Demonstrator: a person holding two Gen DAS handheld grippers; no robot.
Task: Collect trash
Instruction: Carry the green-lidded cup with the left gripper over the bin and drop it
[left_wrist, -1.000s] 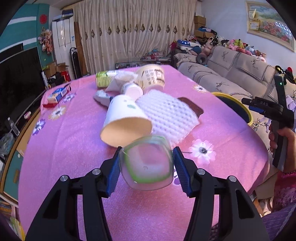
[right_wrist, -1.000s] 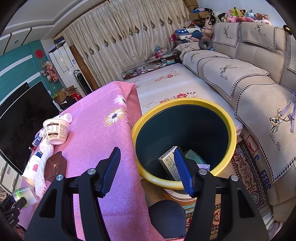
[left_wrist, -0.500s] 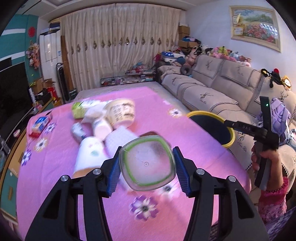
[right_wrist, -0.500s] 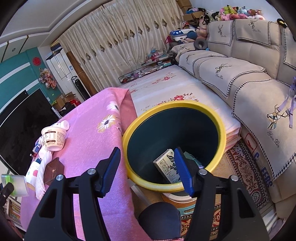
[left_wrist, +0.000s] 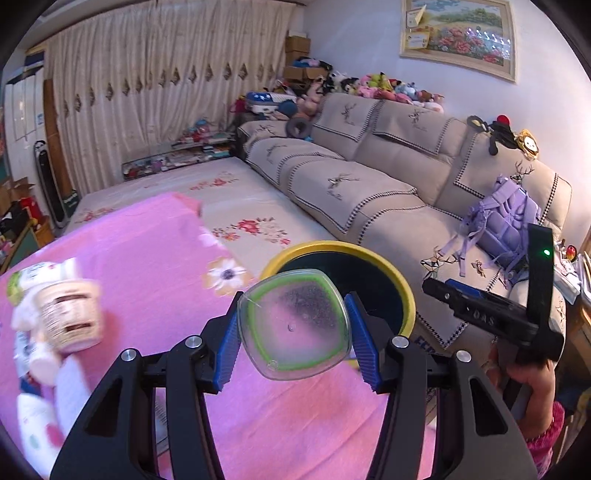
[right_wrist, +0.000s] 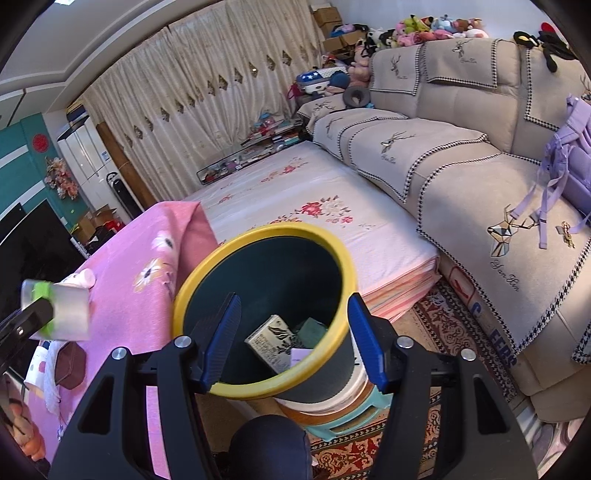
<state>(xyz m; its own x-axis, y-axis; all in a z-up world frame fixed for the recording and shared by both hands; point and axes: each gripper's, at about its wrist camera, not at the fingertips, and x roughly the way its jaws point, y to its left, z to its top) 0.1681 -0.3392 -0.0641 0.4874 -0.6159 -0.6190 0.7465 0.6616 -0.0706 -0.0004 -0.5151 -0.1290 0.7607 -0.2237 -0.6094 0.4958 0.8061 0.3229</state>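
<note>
Swinging off the pink table (left_wrist: 155, 258), your left gripper (left_wrist: 291, 332), pinching the clear plastic cup (left_wrist: 295, 325), now fronts the yellow-rimmed bin (right_wrist: 266, 314), nearly ready to drop, while your right gripper (right_wrist: 291, 339) hangs spread, empty.

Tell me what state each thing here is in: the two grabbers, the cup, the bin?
Left gripper: shut on the clear cup.
Cup: held in the air, near the bin.
Right gripper: open, empty, above the bin.
Bin: upright, uncovered, a carton and other trash inside.
Tub: on the pink table, blurred.
</note>
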